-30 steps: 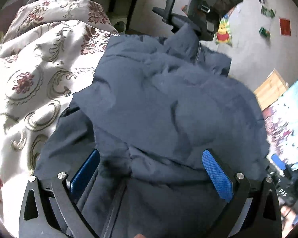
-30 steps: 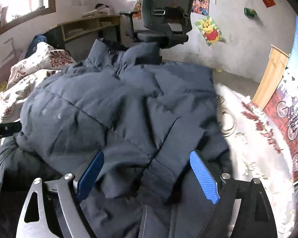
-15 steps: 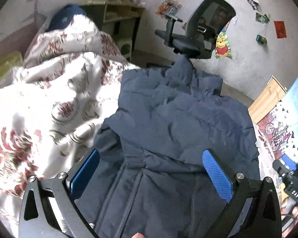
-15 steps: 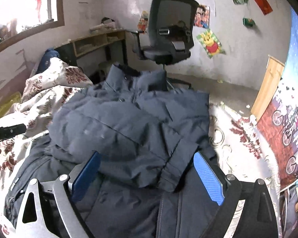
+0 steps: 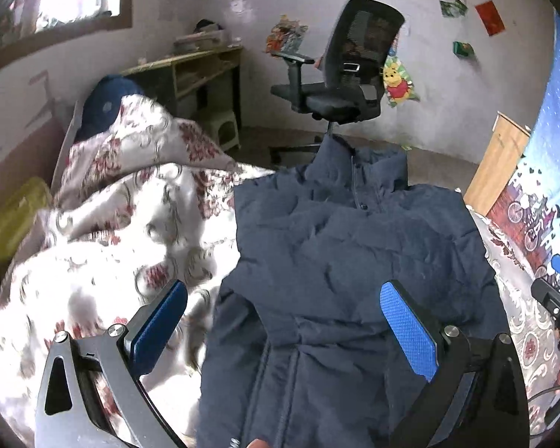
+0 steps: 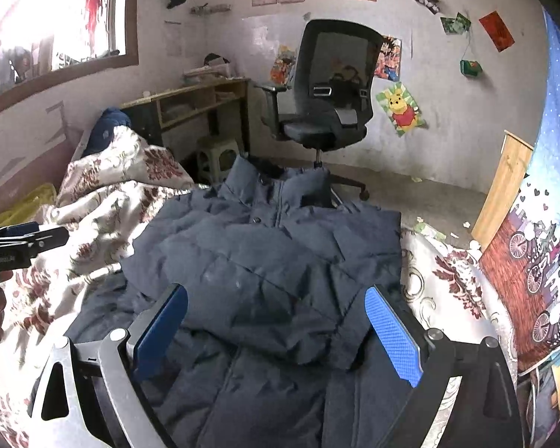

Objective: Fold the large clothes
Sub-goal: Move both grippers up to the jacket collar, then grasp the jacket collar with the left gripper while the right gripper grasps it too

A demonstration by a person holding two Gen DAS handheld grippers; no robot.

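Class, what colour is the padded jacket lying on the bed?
Dark navy blue jacket; the right wrist view shows it best.

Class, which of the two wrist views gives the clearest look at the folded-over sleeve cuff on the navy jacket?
The right wrist view: the sleeve cuff lies across the jacket front, its edge fully visible. In the left wrist view the jacket shows collar and body, but no cuff can be made out.

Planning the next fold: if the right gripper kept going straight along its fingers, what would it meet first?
Most likely the dark navy padded jacket spread on the floral bedspread. The right gripper is open and tilted down over its folded-in sleeve; nothing else shows between, though depth is hard to judge.
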